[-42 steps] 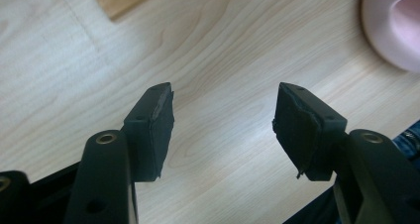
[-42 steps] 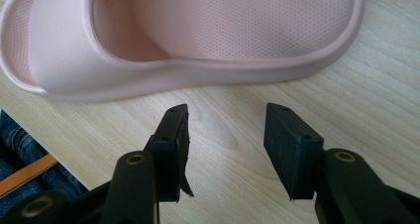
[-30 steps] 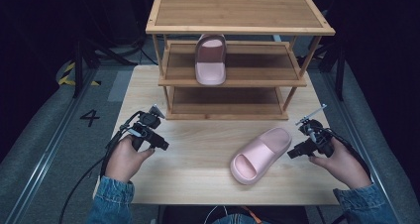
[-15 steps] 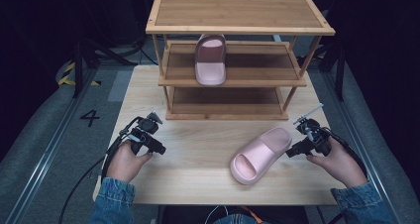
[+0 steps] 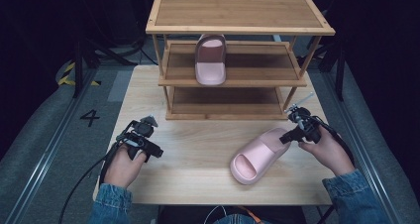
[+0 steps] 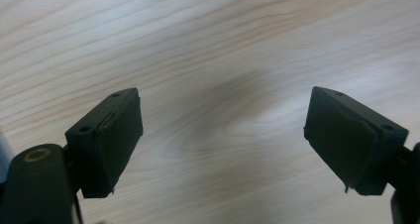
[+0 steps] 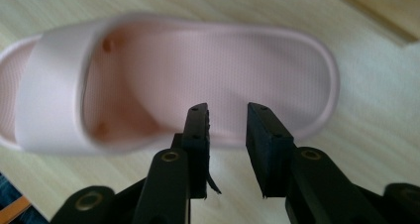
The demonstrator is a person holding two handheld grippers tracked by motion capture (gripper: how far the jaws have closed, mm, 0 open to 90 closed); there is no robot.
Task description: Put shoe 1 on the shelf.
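At the left of the high view, the left gripper (image 5: 157, 153) hovers over bare tabletop, its jaws having just been opening and now spread wide with nothing between them; its own view shows two flat black pads (image 6: 119, 135) apart above pale wood grain. The table (image 5: 198, 154) is light wood with fine streaked grain, standing on grey floor marked with a "4" (image 5: 89, 117). Behind it rises a three-tier bamboo shoe rack (image 5: 237, 16), whose middle shelf carries one pink slide sandal (image 5: 210, 60). A matching pink slide sandal (image 5: 257, 157) lies sole-down on the table right of centre, toe toward the person: smooth, matte foam, rounded rim, broad strap, finely dotted footbed. The right gripper (image 5: 284, 139) sits just at its heel edge; its jaws have just been closing, narrow but gripping nothing, the sandal's side rim lying just beyond the tips.
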